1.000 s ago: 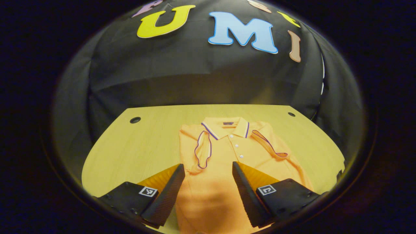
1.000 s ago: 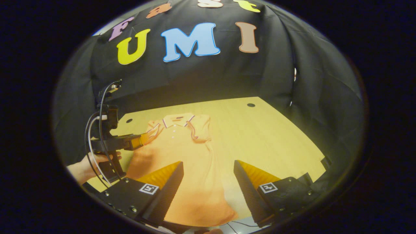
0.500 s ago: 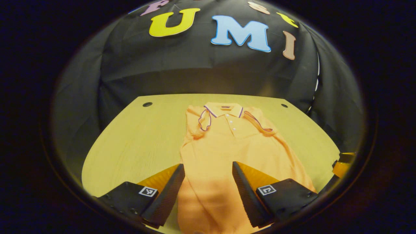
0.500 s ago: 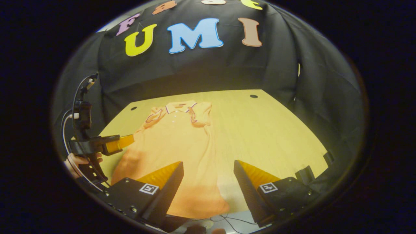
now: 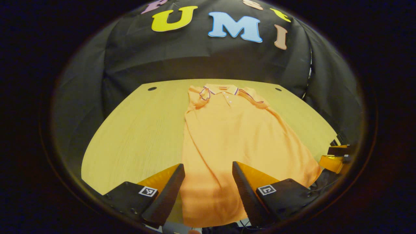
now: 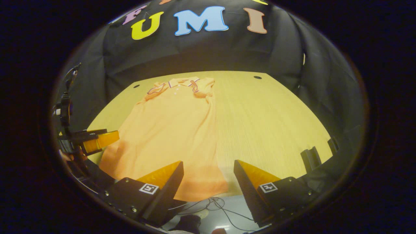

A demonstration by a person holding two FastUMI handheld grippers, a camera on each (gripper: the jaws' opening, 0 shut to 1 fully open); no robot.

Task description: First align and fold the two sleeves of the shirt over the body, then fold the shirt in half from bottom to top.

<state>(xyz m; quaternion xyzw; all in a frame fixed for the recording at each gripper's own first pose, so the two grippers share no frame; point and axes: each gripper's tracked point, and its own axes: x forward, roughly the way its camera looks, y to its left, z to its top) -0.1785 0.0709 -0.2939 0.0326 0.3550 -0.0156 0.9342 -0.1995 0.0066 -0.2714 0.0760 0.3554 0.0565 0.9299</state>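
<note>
An orange polo shirt (image 5: 234, 136) lies flat on the yellow wooden table (image 5: 136, 130), collar at the far end, both short sleeves folded over its chest. The hem hangs near the table's front edge. My left gripper (image 5: 208, 175) hovers open above the hem's left part, nothing between its fingers. In the right gripper view the same shirt (image 6: 175, 126) stretches away from me, and my right gripper (image 6: 208, 174) stands open over the hem's right corner. The left gripper (image 6: 94, 141) also appears at the left edge there, with a hand behind it. The right gripper (image 5: 334, 159) peeks in at the left gripper view's right edge.
Two round cable holes (image 5: 151, 88) (image 5: 278, 89) mark the table's far corners. Black cloth walls close in the back and sides. Below the front edge I see a grey floor with thin cables (image 6: 214, 204). Bare tabletop (image 6: 269, 123) extends to the right of the shirt.
Both grippers have drawn back from the sleeves toward the table's front edge, so the shirt's hem and the floor now come into view. Both stay open.
</note>
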